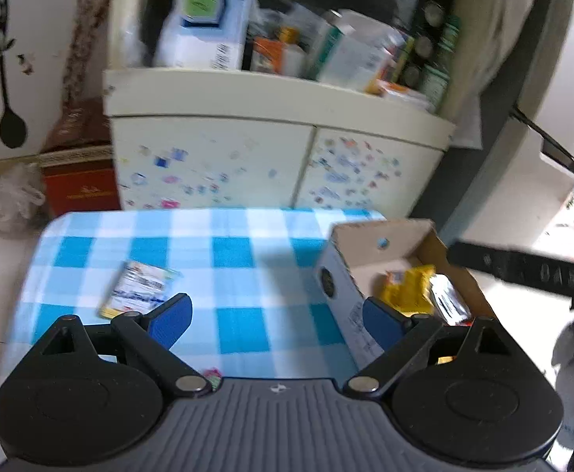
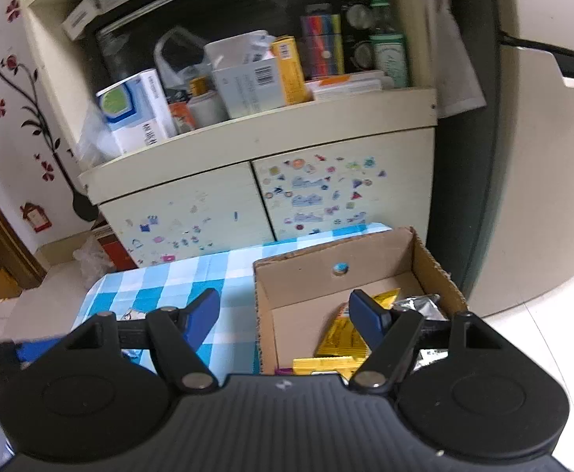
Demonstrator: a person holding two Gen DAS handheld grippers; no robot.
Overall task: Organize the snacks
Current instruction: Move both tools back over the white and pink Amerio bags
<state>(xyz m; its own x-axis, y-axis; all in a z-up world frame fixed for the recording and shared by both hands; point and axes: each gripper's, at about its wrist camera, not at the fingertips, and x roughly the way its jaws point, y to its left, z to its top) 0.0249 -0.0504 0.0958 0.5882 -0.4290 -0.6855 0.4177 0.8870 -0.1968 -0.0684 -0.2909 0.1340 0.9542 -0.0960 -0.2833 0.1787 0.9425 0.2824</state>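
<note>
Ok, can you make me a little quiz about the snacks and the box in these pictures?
1. True or false: the cardboard box is empty.
2. What lies alone on the checked tablecloth, left of the box?
   A. a white snack packet
   B. a banana
   C. a cup
3. Fill in: the left hand-held gripper is ____ and holds nothing.

Key:
1. False. Yellow snack packets and a silver packet lie inside it.
2. A, the white snack packet.
3. Open. The right hand-held gripper, pointing over the near left side of the box, is open too, with nothing between its fingers.
</note>
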